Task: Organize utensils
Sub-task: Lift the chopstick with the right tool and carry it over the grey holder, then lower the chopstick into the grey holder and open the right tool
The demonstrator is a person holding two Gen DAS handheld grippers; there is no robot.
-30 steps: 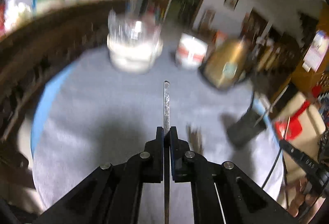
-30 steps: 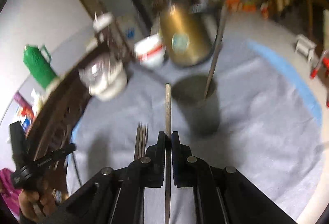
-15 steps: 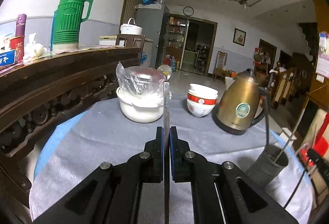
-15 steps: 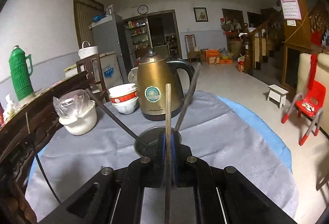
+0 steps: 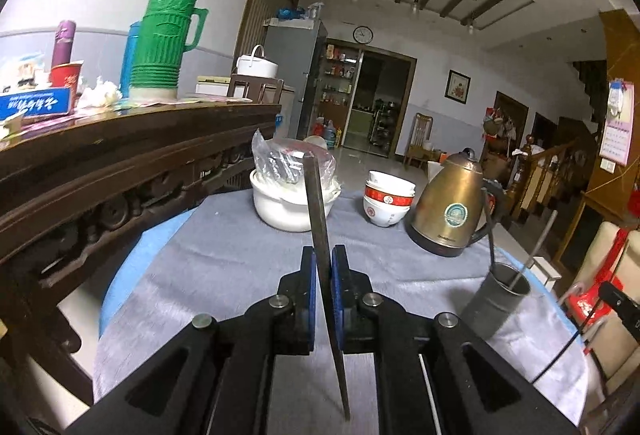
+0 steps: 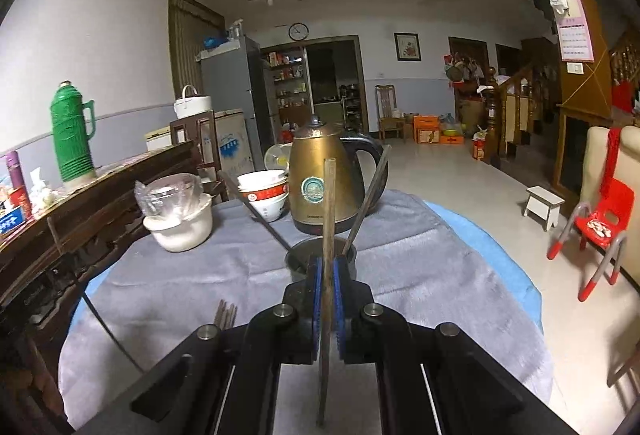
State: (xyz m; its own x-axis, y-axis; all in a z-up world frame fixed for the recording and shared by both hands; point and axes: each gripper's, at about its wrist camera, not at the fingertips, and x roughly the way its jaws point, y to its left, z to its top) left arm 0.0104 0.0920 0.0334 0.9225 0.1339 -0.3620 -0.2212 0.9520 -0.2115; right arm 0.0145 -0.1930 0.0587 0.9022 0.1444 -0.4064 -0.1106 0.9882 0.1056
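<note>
Utensils: one flat metal handle [image 5: 318, 203] in the left gripper [image 5: 323, 267], tilted with its far end leaning left; another handle [image 6: 329, 211] upright in the right gripper [image 6: 328, 275]; two more stand slanted in the cup [image 6: 298, 261]; fork tines [image 6: 226, 313] lie on the cloth, near left of the right gripper.
Left gripper: jaws opening, a slight gap at the left pad, the handle leaning on the right pad.
Right gripper: pads clamped on its handle.
Cup: dark metal, on the near right of the table in the left view [image 5: 494, 305]; in the right view it sits just beyond the gripper's tips, partly hidden by them.
Kettle [image 6: 326, 179]: brass, directly behind the cup, far side of the table.
Bowls [image 6: 266, 195]: red-and-white stack, left of the kettle.
White pot [image 5: 290, 201]: farther left, a clear bag inside it.
Cloth [image 6: 420, 259]: grey, over a blue cover.
Sideboard [image 5: 120, 163]: dark carved wood along the left, close to the table edge, carrying a green flask [image 5: 162, 39].
Red chair [image 6: 598, 231]: on the floor, well right of the table.
</note>
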